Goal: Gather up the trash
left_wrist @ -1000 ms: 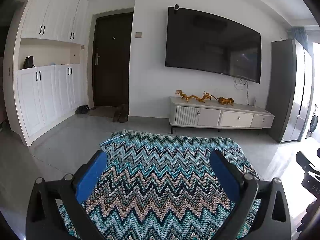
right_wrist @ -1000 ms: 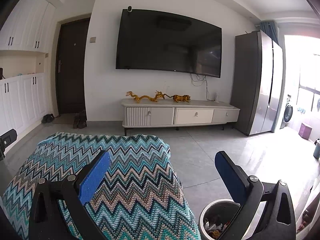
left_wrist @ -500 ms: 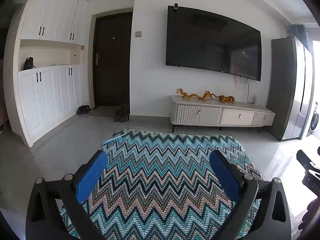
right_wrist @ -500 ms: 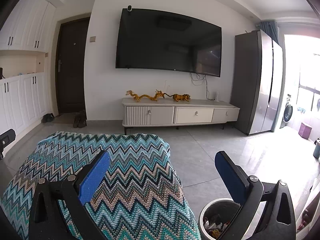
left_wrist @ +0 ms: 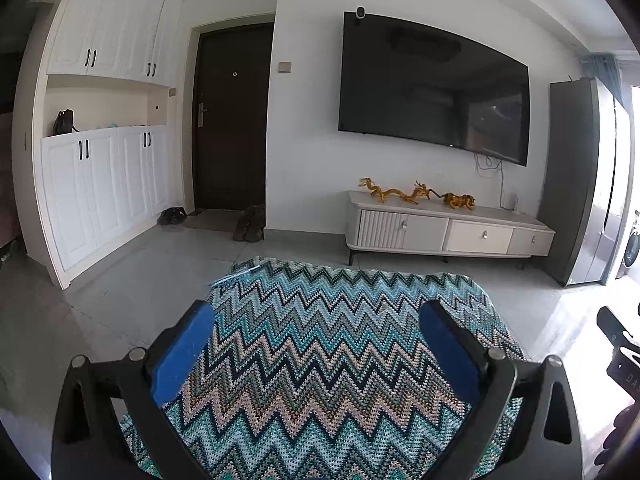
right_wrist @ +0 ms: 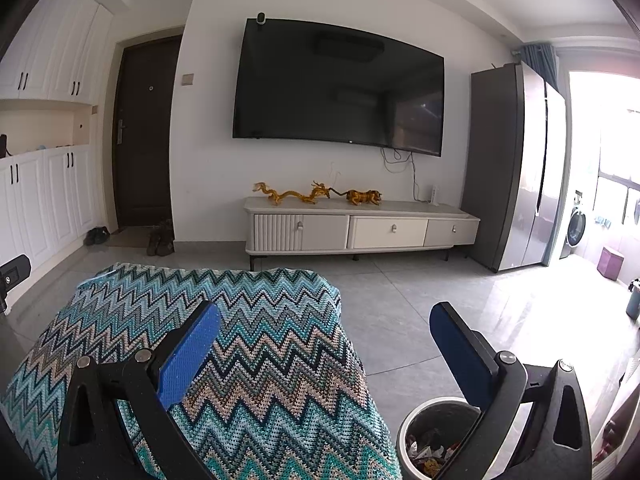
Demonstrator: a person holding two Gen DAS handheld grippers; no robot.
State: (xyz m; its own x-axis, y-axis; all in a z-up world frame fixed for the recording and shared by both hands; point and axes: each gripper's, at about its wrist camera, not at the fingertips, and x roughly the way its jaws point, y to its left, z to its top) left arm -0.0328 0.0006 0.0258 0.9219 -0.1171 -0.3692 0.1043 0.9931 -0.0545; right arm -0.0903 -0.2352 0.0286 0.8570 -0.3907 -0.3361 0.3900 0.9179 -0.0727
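Left wrist view: left gripper (left_wrist: pixel 316 344) spread wide with nothing between the blue pads (left_wrist: pixel 182 350), held over a zigzag-knit blanket (left_wrist: pixel 328 344) that covers a raised surface. No trash or bin visible here; only cloth beneath the claw. Blanket's near edge cut off by the frame bottom and by the black gripper body; what lies under the cloth hidden. A piece of the other tool poking in at the right border, too cropped to read. Far edge of the blanket drops to bare grey floor tile (left_wrist: pixel 132 280), open up to the TV console (left_wrist: pixel 448 232), the dark door (left_wrist: pixel 232 120) and the white cabinets (left_wrist: pixel 96 184). Right wrist view: right gripper (right_wrist: pixel 324 344) likewise parted and holding nothing, its left finger over the blanket (right_wrist: pixel 224 320), its right finger over floor. Trash bin (right_wrist: pixel 408 432) low and right, just beside the blanket's right edge, beneath and partly behind the right finger; mixed scraps inside, individual pieces hard to make out, rim cut by the frame bottom. Wide tile (right_wrist: pixel 404 308) stretching from the bin toward the console (right_wrist: pixel 360 228) and grey fridge (right_wrist: pixel 516 168).
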